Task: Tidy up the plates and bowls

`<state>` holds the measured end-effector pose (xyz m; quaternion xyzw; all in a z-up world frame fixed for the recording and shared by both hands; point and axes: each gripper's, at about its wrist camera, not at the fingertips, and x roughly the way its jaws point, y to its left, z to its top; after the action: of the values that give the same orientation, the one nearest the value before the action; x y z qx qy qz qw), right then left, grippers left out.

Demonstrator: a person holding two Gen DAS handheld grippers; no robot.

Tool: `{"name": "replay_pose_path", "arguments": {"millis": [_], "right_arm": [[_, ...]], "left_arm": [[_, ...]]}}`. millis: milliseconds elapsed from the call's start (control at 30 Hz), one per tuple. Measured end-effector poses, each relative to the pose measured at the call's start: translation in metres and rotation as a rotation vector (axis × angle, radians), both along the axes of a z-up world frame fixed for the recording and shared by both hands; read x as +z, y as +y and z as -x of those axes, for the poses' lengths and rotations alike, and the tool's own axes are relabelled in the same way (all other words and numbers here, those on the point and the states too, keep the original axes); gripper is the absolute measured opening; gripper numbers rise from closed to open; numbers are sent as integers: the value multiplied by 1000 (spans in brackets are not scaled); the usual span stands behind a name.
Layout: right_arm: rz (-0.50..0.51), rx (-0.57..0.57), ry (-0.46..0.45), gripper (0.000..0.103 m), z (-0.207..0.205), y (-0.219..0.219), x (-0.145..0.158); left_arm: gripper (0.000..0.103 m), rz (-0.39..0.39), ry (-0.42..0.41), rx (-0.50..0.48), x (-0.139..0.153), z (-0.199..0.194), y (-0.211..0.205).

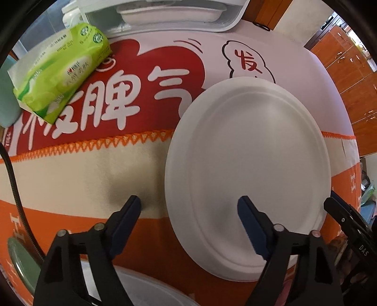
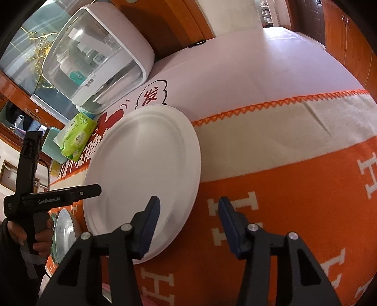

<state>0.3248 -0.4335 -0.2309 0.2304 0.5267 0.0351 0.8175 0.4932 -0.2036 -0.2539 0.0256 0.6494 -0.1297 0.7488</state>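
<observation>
Both grippers straddling the white plate's rim, nothing lifted yet

The large white plate (image 1: 247, 169) lies flat on the orange-and-cream tablecloth (image 1: 82, 169), and no stacking or sorting shows, so the task looks barely begun. The left gripper (image 1: 188, 207) stands wide open across the plate's rim at about 8 o'clock, one finger over the plate and one over the cloth, gripping nothing. The right gripper (image 2: 188, 209) is about half open across the rim at about 4 o'clock and also holds nothing; whether its fingers touch the plate I cannot tell. More dishes wait: a pale dish (image 2: 64, 229) near the person's hand (image 2: 35, 235), and a white dish (image 1: 172, 11) in the clear-fronted cabinet (image 2: 99, 54) at 12 o'clock. A green tissue pack (image 1: 63, 70) lies at 10 o'clock.
</observation>
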Motion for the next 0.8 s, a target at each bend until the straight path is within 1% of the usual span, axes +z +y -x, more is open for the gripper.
{"name": "replay_pose_path", "arguments": {"millis": [33,133,200,267,300,367,400,433,467,633,800], "right_arm": [[-4,1,0,50,-1,0,0],[-16,-4,-2,47,-1,-1,-1],[-20,-3,-2,43,-2,-1,-1],[-19,-2,2,37,-2,0,-2],[-19,0,5,33,-3,1,-2],[-20,4,10,27,-4,3,-3],[-21,4,9,25,-4,3,-3],[-23,6,10,25,-4,4,-4],[-24,6,10,23,-4,4,-4],[-25,3,10,22,-5,6,-3],[3,15,12,21,-6,8,-1]], "left_arm": [[77,-5,-17,-4,0,0,-1],[75,-3,-38,-22,-1,0,-4],[70,-1,-56,-28,-2,0,-5],[60,-4,-68,-33,-1,0,-4],[58,-7,-76,-34,-2,0,-4],[52,-5,-81,-32,-1,-1,-4],[49,2,-84,-32,1,-1,-2],[41,13,-85,-33,3,0,1],[39,30,-80,-31,3,0,1],[38,33,-84,-29,4,-1,5],[38,44,-87,-12,9,3,4]]}}
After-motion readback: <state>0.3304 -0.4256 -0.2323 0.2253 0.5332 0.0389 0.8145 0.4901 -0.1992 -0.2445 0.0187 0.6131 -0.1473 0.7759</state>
